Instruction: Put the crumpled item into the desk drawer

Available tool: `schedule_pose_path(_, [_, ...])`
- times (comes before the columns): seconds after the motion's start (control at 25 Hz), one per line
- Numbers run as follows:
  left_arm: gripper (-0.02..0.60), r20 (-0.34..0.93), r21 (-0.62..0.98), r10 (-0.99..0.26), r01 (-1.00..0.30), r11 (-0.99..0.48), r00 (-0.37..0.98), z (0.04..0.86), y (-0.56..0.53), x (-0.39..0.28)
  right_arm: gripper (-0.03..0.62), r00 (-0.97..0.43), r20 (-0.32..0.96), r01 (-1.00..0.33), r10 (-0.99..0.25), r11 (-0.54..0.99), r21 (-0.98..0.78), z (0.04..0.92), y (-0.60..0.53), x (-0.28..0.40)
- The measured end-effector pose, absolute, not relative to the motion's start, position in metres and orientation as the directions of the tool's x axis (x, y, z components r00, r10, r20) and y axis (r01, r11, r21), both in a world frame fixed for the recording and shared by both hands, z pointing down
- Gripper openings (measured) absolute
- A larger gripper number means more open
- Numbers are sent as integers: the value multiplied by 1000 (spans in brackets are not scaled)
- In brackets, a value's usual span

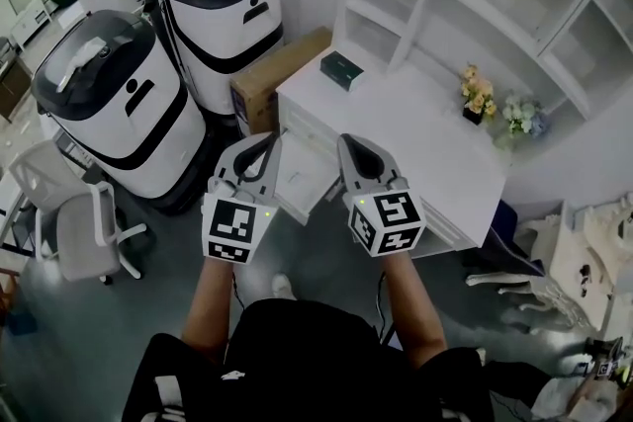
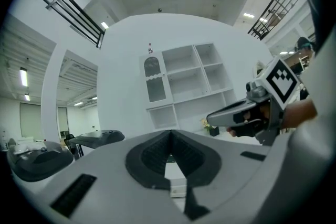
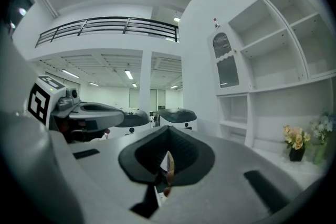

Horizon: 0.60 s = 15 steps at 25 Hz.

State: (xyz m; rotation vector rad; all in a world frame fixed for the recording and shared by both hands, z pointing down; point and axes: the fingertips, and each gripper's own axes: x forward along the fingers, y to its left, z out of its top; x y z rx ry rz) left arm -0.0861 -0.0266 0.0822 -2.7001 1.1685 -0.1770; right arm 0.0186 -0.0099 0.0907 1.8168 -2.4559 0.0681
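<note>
Head view looks steeply down on a white desk (image 1: 425, 138) with a drawer (image 1: 302, 175) pulled out of its front edge, pale inside. The person's forearms reach toward the desk from its front and carry both grippers side by side just above that drawer. The left gripper (image 1: 269, 141) hangs over the drawer's left end and the right gripper (image 1: 348, 145) over its right end, near each other but apart. Left gripper view shows that tool clenched: the dark pads meet at their tips with nothing between them, only white desk showing through the gap below. Right gripper view shows the other pair of pads pressed together too, and a sliver (image 3: 168, 162) is nipped in the slit between them. It is thin, pale and yellow-edged, and too little of it shows to say for certain that it is the crumpled item. No other view shows such an item on the desk or in the drawer. On the desk's far left corner lies a dark green box (image 1: 341, 69), and two small flower pots (image 1: 478, 96) stand at its back right against the white shelving (image 1: 495, 5). Left of the desk a cardboard box (image 1: 282, 74) leans against it. Beyond that stand two white-and-black machines (image 1: 109, 109) — a grey office chair (image 1: 79, 227) sits in front of them.
</note>
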Motion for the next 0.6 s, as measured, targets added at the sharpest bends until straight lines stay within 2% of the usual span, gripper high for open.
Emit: schedule_pose_path(0.6, [6,-10,-210,-766,-751,-627,642,58,65,-82,-5,-328,46,-944,-943,330,25,70,83,28])
